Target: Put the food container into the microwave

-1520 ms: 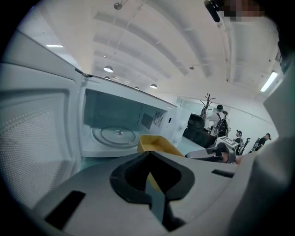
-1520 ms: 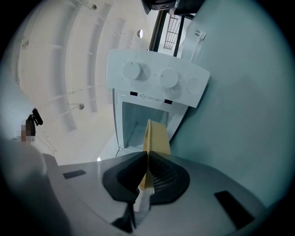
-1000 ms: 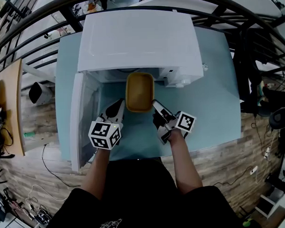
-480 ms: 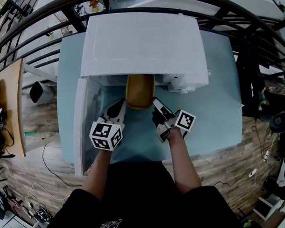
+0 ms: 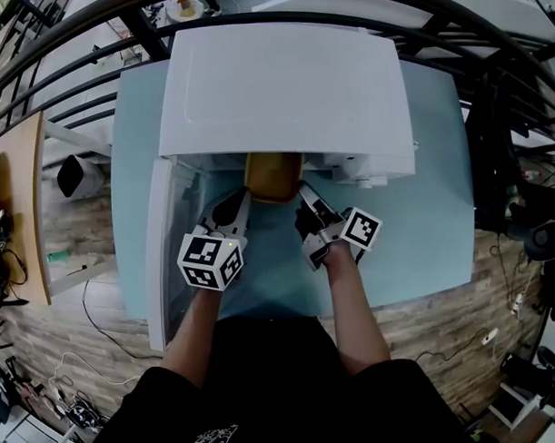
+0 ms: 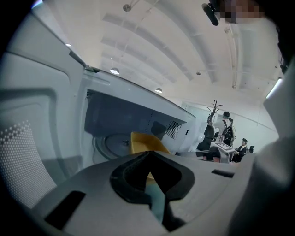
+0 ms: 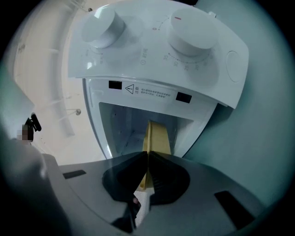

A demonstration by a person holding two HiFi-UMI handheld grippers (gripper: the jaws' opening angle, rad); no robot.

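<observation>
- Head view shows the food container (image 5: 273, 180) at the microwave (image 5: 282, 89) mouth, its far part hidden under the white top. Its long axis runs 6 to 12 o'clock.
- Only this view shows both tools at once: the left gripper (image 5: 240, 202) is at the container's 8 o'clock corner and the right gripper (image 5: 306, 198) at its 4 o'clock corner. The door (image 5: 165, 247) is swung open at 9 o'clock.
- Left gripper view alone shows the cavity, with the round turntable (image 6: 110, 144) beyond the yellow container. Its jaws are pinched on the rim.
- Right gripper view alone shows two knobs (image 7: 191, 34) above the opening. The container appears edge-on, clamped between closed jaws.
</observation>
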